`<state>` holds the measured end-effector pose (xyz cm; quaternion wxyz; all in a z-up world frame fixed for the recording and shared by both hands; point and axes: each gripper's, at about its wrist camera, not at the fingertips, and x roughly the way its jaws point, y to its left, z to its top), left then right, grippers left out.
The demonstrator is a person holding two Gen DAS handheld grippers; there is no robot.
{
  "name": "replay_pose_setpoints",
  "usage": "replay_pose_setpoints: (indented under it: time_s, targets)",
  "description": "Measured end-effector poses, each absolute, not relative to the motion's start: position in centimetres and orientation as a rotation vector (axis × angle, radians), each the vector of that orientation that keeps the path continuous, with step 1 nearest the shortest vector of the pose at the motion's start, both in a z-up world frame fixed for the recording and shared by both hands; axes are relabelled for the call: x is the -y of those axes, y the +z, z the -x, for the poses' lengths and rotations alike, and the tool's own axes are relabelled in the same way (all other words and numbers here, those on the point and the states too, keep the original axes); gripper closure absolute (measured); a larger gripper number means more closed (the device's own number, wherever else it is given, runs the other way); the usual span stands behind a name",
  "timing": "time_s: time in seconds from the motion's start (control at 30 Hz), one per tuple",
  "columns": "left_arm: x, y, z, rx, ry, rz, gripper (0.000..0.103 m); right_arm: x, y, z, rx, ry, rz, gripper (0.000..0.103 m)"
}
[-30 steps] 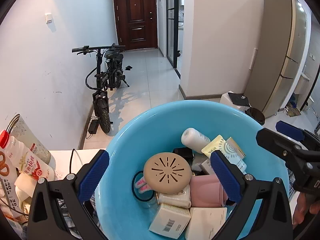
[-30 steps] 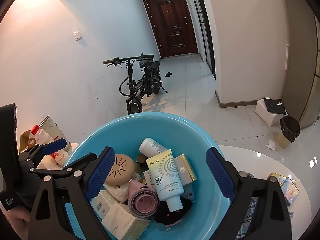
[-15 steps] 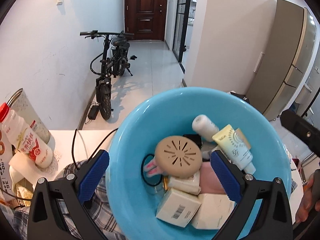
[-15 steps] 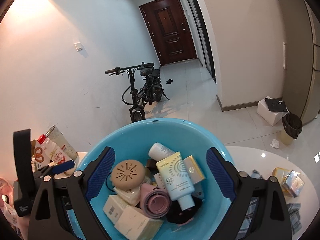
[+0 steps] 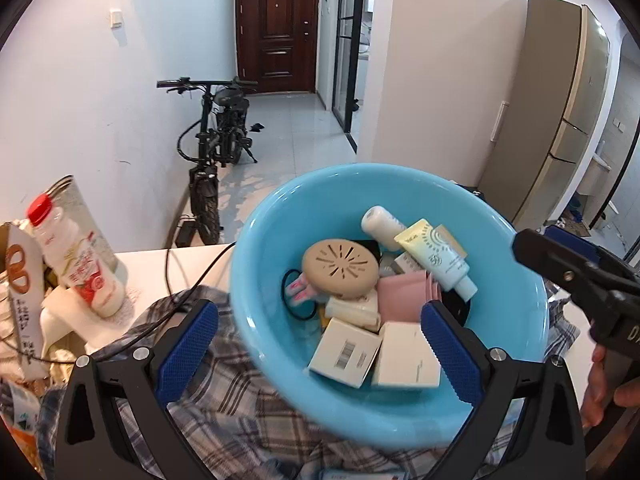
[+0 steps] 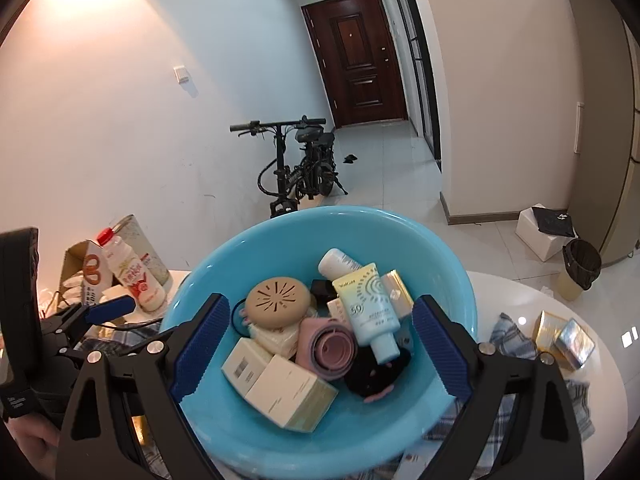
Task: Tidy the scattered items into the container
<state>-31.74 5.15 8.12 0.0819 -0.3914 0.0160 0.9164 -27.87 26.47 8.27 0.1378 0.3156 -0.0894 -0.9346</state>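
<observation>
I see the round, glossy blue plastic basin (image 6: 444, 276) on a plaid cloth (image 5: 224, 408) over the white table (image 6: 532, 292); inside the basin lie a slotted tan disc (image 6: 277, 301), a yellow-and-blue sunscreen tube (image 6: 370, 304), a pink ribbed cup (image 6: 330, 346) and pale cardboard boxes (image 6: 290, 394); my left gripper (image 5: 318, 342) has its blue textured pads spread, one pad either side of the basin's near rim; my right gripper (image 6: 320, 348) is spread wide too, empty; left of the basin stands a red-capped milk bottle (image 5: 76, 258); right of the basin sit foil-wrapped boxes (image 6: 564, 338)
</observation>
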Motion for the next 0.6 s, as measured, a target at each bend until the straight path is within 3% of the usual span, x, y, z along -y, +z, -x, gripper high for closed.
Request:
replay_pose_setpoints:
  time_s: [0.23,0.3,0.6]
  targets:
    - [-4.9,6.7,27.7,-0.139,2.723,1.171,0.0,-27.0,7.4,22.5,0.202,-2.77,-0.76,0.011]
    - [-4.7,5.9,26.3,-0.163,2.702,1.167,0.0,-26.9,6.5,20.4,0.144,-2.792,-0.679,0.0]
    - [-4.1,4.0,20.2,-0.227,2.787,1.029,0.0,-26.9,2.8,14.5,0.11,-2.768,-0.591,0.0]
